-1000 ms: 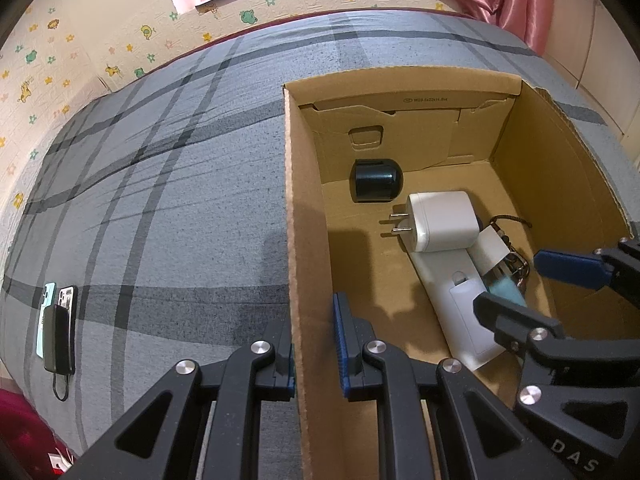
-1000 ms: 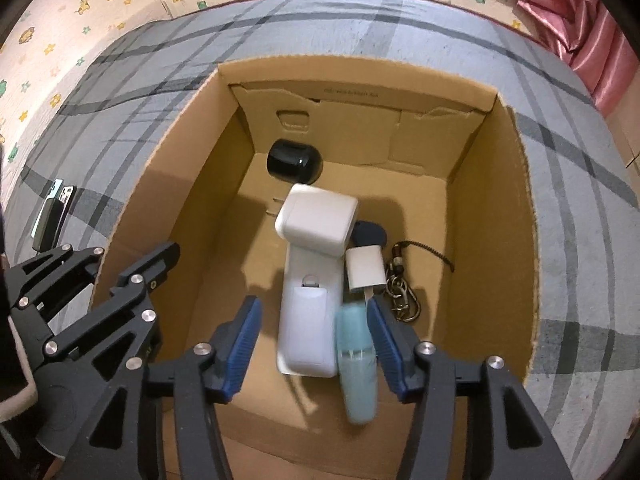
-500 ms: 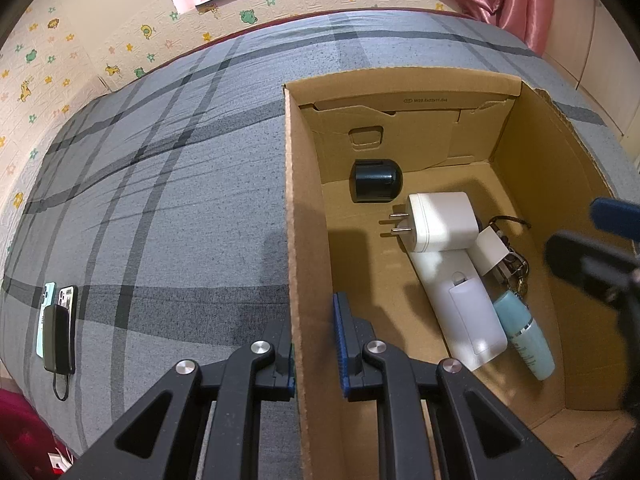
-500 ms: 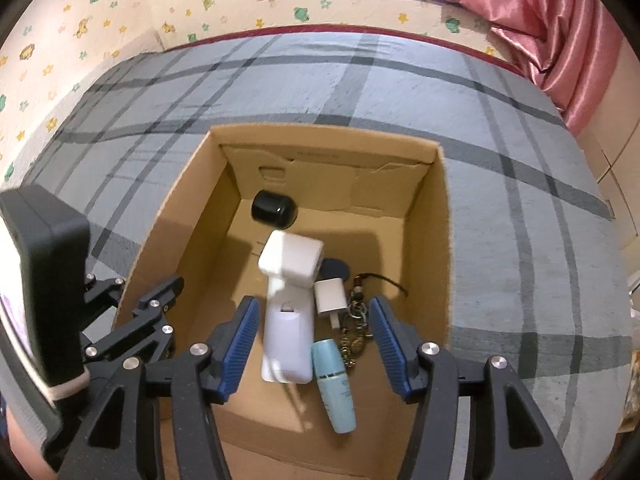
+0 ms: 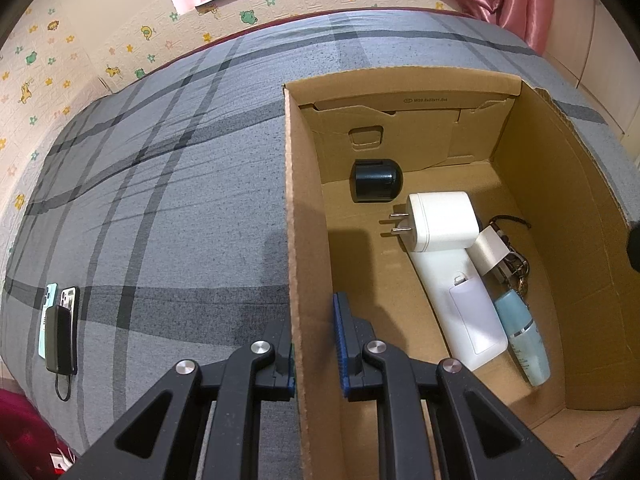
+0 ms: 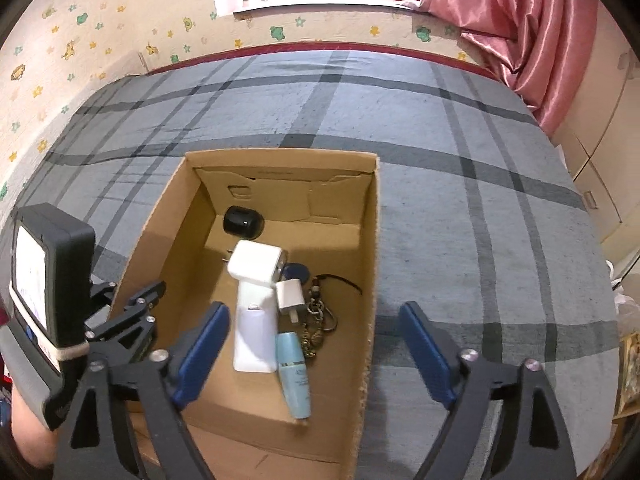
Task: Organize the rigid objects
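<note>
I'd keep my left gripper [image 5: 316,344] pinched tight on the box [image 5: 304,208] wall, and with my right gripper [image 6: 314,354] jaws just spread wide and empty above the bottle [image 6: 295,368] lying inside, lift straight clear.

Bed [image 6: 460,184] covered in grey fabric crossed by darker plaid stripes, reaching back to a wall with animal and star stickers. Open cardboard box [image 5: 304,240] resting directly on the cover, right of centre in the left wrist view, centred in the right wrist view [image 6: 372,264]. Well apart from the box, near the bed's left edge, two phones [image 5: 60,304] lying side by side, a dark power bank [image 5: 60,338] stacked on them, its short cable looping toward the edge. Rest of the cover bare and lightly creased.
</note>
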{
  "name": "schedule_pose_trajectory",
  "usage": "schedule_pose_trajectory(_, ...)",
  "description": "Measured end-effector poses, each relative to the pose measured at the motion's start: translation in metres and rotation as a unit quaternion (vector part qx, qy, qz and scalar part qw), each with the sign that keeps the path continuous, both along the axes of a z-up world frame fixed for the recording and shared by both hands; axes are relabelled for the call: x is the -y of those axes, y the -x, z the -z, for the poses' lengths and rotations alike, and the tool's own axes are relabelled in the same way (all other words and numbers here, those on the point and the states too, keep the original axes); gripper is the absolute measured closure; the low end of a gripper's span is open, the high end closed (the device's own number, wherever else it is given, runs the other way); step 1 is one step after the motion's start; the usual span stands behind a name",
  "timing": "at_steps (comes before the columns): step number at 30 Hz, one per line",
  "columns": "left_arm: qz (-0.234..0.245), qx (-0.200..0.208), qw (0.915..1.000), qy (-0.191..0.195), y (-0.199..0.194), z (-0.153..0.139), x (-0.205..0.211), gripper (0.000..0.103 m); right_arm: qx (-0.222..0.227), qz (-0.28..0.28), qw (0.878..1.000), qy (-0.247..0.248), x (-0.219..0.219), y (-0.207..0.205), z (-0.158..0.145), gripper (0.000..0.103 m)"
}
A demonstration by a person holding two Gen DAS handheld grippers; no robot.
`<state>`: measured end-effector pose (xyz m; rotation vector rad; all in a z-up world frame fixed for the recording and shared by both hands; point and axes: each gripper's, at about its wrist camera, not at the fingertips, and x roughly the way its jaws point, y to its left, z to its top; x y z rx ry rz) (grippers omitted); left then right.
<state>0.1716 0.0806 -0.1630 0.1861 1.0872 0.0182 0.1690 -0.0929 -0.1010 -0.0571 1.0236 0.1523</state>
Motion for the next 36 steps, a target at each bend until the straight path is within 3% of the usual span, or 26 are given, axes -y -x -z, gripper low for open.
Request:
schedule_pose_trajectory(2,0.0,0.0,1.0,-0.001,0.0,0.0,0.0,0.087,0.006,0.003,1.0,0.008,0.003,0.003,0.001,0.0)
schedule_pose_trajectory(11,0.001,0.006,0.9999,-0.013,0.004,-0.005,0.003,0.084,0.005,0.011,1.0,0.006,0.015,0.009,0.002,0.0)
schedule_pose_trajectory(12,0.0,0.01,0.9998,-0.014,0.005,-0.007,0.003,0.08,0.006,0.012,1.0,0.006,0.015,0.009,0.0,0.0)
schedule_pose_trajectory(14,0.001,0.015,0.9998,-0.013,0.007,-0.012,0.004,0.05,0.01,0.012,1.0,0.005,0.016,0.011,-0.003,0.0)
schedule_pose_trajectory(15,0.001,0.018,0.9998,-0.01,0.01,-0.016,0.006,0.027,0.012,0.013,1.0,0.005,0.016,0.012,-0.005,0.0)
schedule_pose_trajectory(16,0.002,0.024,0.9997,-0.006,0.012,-0.02,0.007,0.016,0.016,0.014,1.0,0.004,0.017,0.013,-0.007,0.0)
schedule_pose_trajectory(18,0.003,0.04,0.9992,-0.005,0.016,-0.03,0.009,0.013,0.02,0.015,1.0,0.003,0.018,0.016,-0.012,0.0)
schedule_pose_trajectory(21,-0.007,0.049,0.9987,-0.014,0.022,-0.042,0.012,0.0,0.025,0.019,1.0,-0.002,0.022,0.02,-0.018,0.0)
schedule_pose_trajectory(27,-0.02,0.057,0.9981,0.005,0.04,-0.069,0.013,0.0,0.032,0.019,0.999,-0.003,0.028,0.032,-0.03,0.0)
schedule_pose_trajectory(36,-0.036,0.092,0.9951,-0.007,0.09,-0.114,0.023,0.0,0.043,0.016,0.999,-0.003,0.038,0.061,-0.063,0.0)
